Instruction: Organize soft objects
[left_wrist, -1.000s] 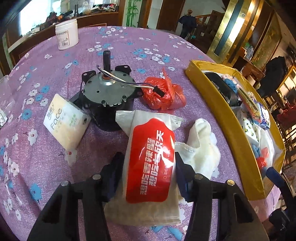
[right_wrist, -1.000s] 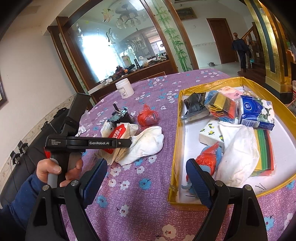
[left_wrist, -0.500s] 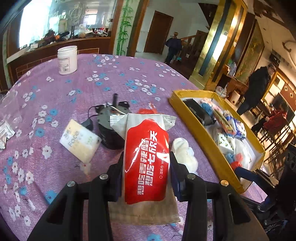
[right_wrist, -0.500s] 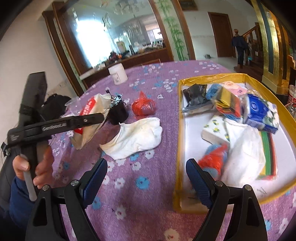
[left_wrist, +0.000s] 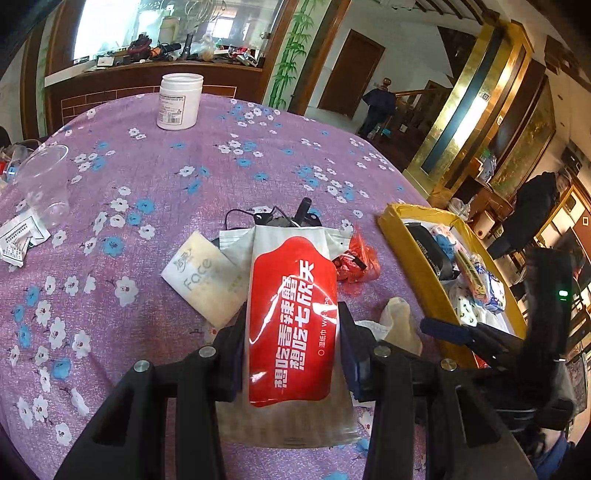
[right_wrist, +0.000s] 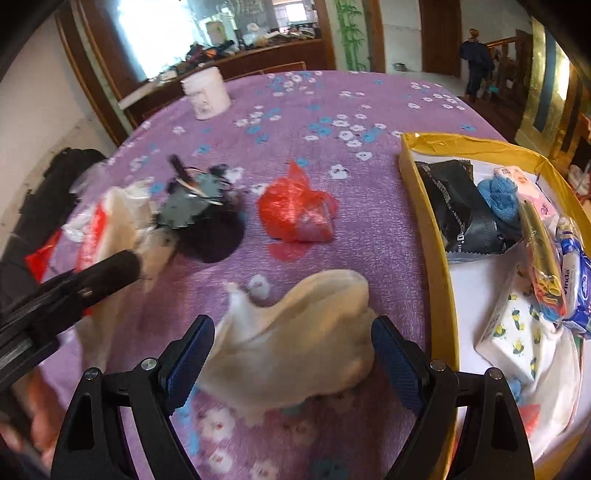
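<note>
Left gripper (left_wrist: 291, 343), nearest at 6 o'clock: jaws clamped on sides of red-and-white wet-wipe pouch (left_wrist: 291, 317), pouch lifted clear of purple floral tablecloth (left_wrist: 147, 177), likely bound for tray.

Right gripper (right_wrist: 291, 354): jaws wide apart, straddling cream sock (right_wrist: 295, 332) lying flat on cloth, not pressing; judged lining up for pickup.

Beyond, 12 o'clock: red plastic bag (right_wrist: 295, 214); 10 o'clock: dark motor (right_wrist: 199, 214), hard, probably left out.

At 3 o'clock: gold tray (right_wrist: 443, 258) already holds tissue packs, cloths.

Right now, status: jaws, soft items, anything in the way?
Left gripper shut on red wet-wipe pack, off the cloth. Right gripper open, straddling cream sock. Yellow tray beside it, part filled. Motor and red bag behind, clear.
</note>
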